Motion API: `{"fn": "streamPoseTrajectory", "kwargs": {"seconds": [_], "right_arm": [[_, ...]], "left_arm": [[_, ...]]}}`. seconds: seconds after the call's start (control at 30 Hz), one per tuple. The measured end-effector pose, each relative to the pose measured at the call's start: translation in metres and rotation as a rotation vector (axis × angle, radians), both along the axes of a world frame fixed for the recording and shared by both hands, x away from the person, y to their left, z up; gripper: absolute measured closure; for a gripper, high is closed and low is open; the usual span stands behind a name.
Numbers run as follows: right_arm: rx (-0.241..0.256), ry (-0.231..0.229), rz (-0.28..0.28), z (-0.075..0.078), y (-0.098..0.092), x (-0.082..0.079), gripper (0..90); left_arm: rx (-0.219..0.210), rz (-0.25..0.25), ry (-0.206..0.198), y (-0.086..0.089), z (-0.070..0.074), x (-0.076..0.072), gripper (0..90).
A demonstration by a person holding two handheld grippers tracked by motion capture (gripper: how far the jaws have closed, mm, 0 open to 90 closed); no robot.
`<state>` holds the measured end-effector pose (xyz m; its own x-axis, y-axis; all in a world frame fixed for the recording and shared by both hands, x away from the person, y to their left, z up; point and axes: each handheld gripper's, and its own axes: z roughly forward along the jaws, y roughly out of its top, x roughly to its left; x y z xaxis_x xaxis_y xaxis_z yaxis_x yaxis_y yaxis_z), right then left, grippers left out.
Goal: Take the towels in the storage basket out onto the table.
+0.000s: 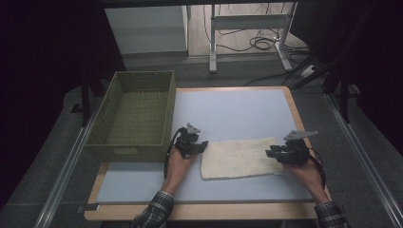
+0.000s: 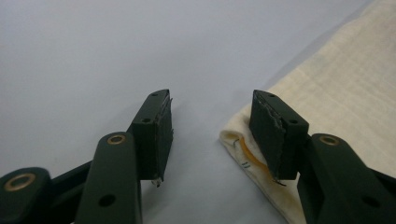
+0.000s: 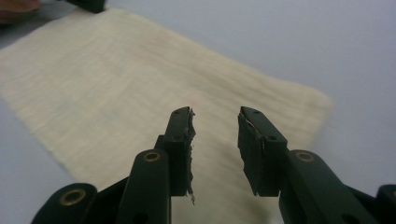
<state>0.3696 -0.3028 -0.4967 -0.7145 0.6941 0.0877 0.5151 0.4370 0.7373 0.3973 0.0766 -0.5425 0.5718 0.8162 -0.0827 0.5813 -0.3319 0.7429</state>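
A cream folded towel [image 1: 240, 157] lies flat on the pale blue mat [image 1: 237, 114], near the front. My left gripper [image 1: 202, 145] sits at the towel's left end, open; in the left gripper view the jaws [image 2: 212, 133] stand wide apart over the mat, the right one just above the towel's corner [image 2: 243, 149]. My right gripper [image 1: 272, 153] is at the towel's right end, open; in the right gripper view its jaws [image 3: 215, 140] hover over the towel [image 3: 116, 93] with nothing between them.
A green woven basket [image 1: 135, 114], nothing visible inside, stands at the mat's left edge, just behind my left hand. The wooden table edge [image 1: 199, 211] runs along the front. Behind the table are desk legs and cables on the floor [image 1: 256, 42].
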Motion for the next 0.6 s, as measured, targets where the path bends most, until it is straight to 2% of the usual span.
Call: {"fn": "streamPoseTrajectory", "kwargs": {"seconds": [0.07, 0.1, 0.2, 0.27, 0.3, 0.33, 0.37, 0.47, 0.5, 0.57, 0.6], "right_arm": [[0.007, 0.013, 0.048, -0.002, 0.015, -0.007, 64.7], [0.007, 0.013, 0.048, -0.002, 0.015, -0.007, 64.7], [0.014, 0.036, 0.105, -0.005, 0.032, -0.013, 64.8], [0.016, 0.055, 0.155, -0.01, 0.052, -0.017, 65.4], [0.016, 0.055, 0.155, -0.01, 0.052, -0.017, 65.4], [0.017, 0.064, 0.189, -0.013, 0.066, -0.02, 66.6], [0.017, 0.064, 0.189, -0.013, 0.066, -0.02, 66.6], [0.013, 0.066, 0.238, -0.016, 0.088, -0.024, 69.2], [0.009, 0.064, 0.268, -0.017, 0.103, -0.027, 71.9], [0.006, 0.065, 0.285, -0.018, 0.11, -0.028, 72.7], [0.005, 0.069, 0.315, -0.019, 0.125, -0.031, 73.6]], "left_arm": [[-0.006, -0.001, 0.003, 0.001, 0.0, 0.0, 48.8], [-0.006, -0.001, 0.003, 0.001, 0.0, 0.0, 48.8], [-0.011, 0.001, 0.002, 0.001, -0.001, 0.0, 48.8], [-0.016, 0.0, 0.004, 0.002, -0.001, 0.0, 48.9], [-0.016, 0.0, 0.004, 0.002, -0.001, 0.0, 49.0], [-0.014, 0.0, 0.002, 0.001, -0.001, 0.0, 49.0], [-0.014, 0.0, 0.002, 0.001, -0.001, 0.0, 49.0], [-0.012, 0.0, 0.003, 0.002, -0.001, 0.0, 49.0], [-0.011, 0.0, 0.003, 0.001, -0.001, 0.0, 49.0], [-0.011, -0.001, 0.002, 0.002, -0.001, 0.0, 49.0], [-0.011, 0.0, 0.003, 0.002, -0.001, 0.0, 49.0]]}}
